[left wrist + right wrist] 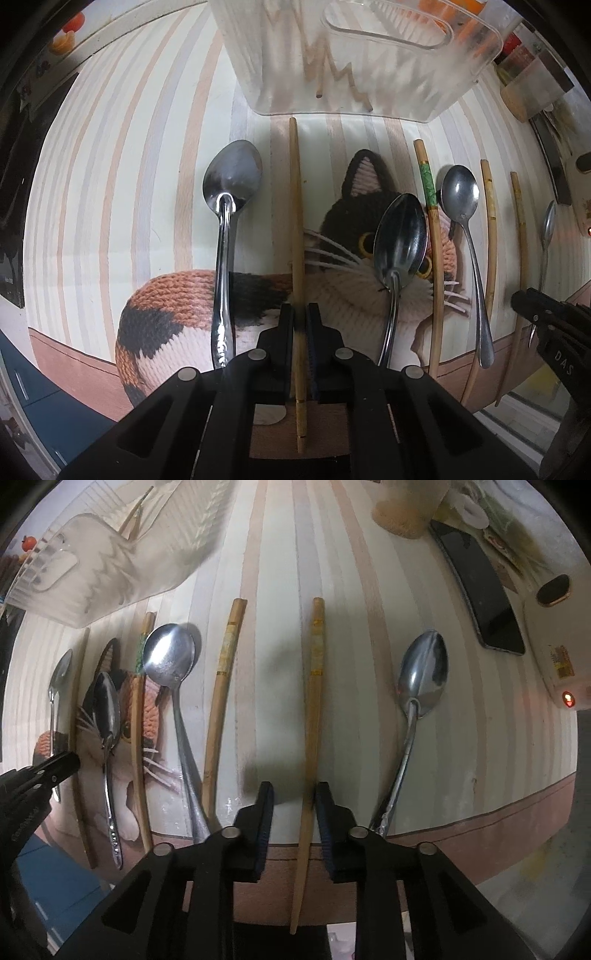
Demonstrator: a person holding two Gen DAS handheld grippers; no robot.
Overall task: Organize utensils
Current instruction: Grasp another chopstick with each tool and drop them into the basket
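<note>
Spoons and wooden chopsticks lie in a row on a striped mat with a cat print. My left gripper [301, 314] is shut on a plain wooden chopstick [295, 206] that points toward a clear plastic bin [354, 62]. A large spoon [225, 229] lies to its left and another spoon [397, 254] to its right. My right gripper [293, 794] is open around a gold-banded chopstick [314, 701], which runs close to its right finger [325, 805]. A spoon [417, 698] lies right of it, a second banded chopstick [221, 686] left.
A clear bin [99, 561] holding chopsticks stands at the far left in the right wrist view. A dark phone [480, 590] and a white appliance [554, 635] with a red light sit at the right. More spoons and chopsticks lie between the grippers.
</note>
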